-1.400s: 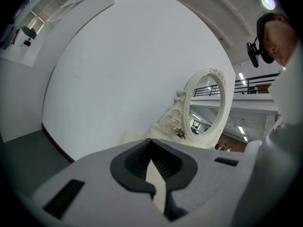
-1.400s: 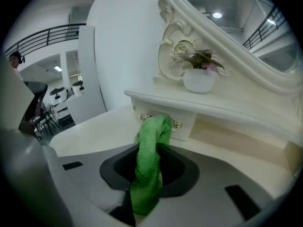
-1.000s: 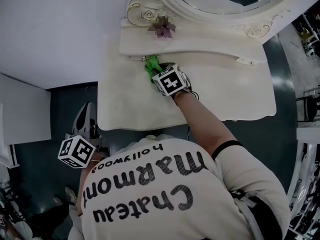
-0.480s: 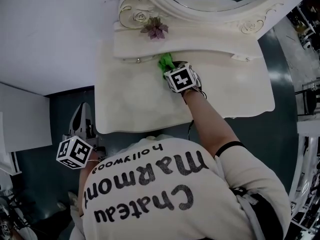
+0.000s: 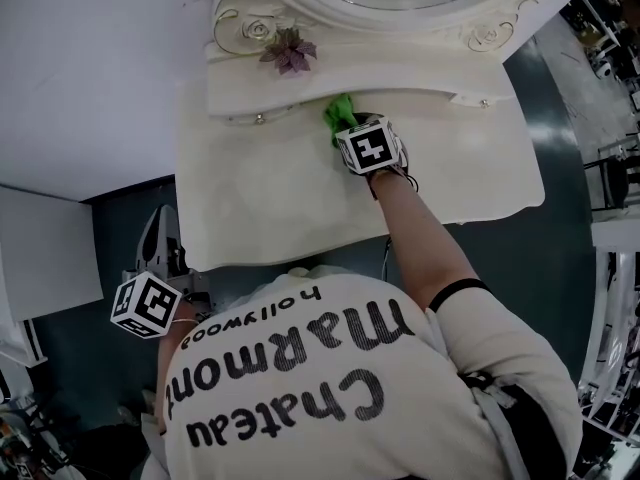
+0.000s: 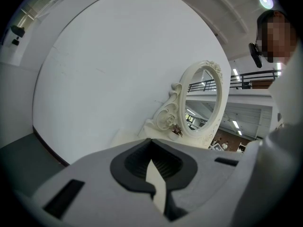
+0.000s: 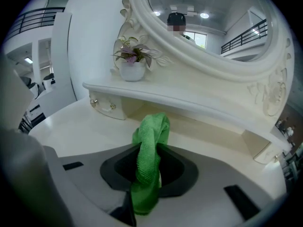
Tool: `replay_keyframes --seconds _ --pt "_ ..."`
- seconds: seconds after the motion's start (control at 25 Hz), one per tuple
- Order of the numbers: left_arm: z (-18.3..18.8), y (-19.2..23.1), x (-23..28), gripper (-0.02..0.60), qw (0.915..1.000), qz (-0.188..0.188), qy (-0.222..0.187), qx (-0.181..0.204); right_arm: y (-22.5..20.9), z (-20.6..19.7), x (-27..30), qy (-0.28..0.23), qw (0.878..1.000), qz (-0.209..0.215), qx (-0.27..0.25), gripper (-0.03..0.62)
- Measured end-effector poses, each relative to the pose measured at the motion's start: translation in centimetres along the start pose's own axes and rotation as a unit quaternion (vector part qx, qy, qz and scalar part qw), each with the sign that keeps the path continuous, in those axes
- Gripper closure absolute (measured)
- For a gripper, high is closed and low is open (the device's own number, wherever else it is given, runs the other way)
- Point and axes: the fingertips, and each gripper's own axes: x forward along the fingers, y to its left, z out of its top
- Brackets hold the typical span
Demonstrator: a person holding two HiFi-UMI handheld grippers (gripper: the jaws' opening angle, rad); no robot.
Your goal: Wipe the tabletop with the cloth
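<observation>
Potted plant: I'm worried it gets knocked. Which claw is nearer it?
Right. The right claw, gripping the cloth, is over the tabletop just in front of the potted plant; the left claw hangs beyond the table's near edge.

The bright green microfibre cloth (image 5: 341,114) is bunched into a rope-like fold and clamped between the closed jaws of the right gripper (image 5: 350,130). In the head view, its free end lies at the 12 o'clock edge of the glossy cream-white tabletop (image 5: 262,200), which is level with a scalloped outline.

The cream desk (image 5: 260,198) has a green cloth (image 5: 342,116) at its back, just beside the raised shelf (image 5: 420,68). A small potted plant (image 5: 288,51) stands on that shelf.
</observation>
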Motion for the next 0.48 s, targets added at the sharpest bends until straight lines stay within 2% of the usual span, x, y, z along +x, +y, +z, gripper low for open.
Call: replay_keyframes --seconds 0.36,0.48 --pt "-0.6 0.0 0.3 0.574 1.0 -0.003 0.007 -0.003 -3.7 -0.8 -0.9 -0.007 0.998 -0.027 0.05 0.496" --pt "-0.9 0.3 0.1 0.574 0.9999 0.0 0.009 -0.005 -4.0 -0.8 -0.9 -0.006 0.998 -0.027 0.053 0.496"
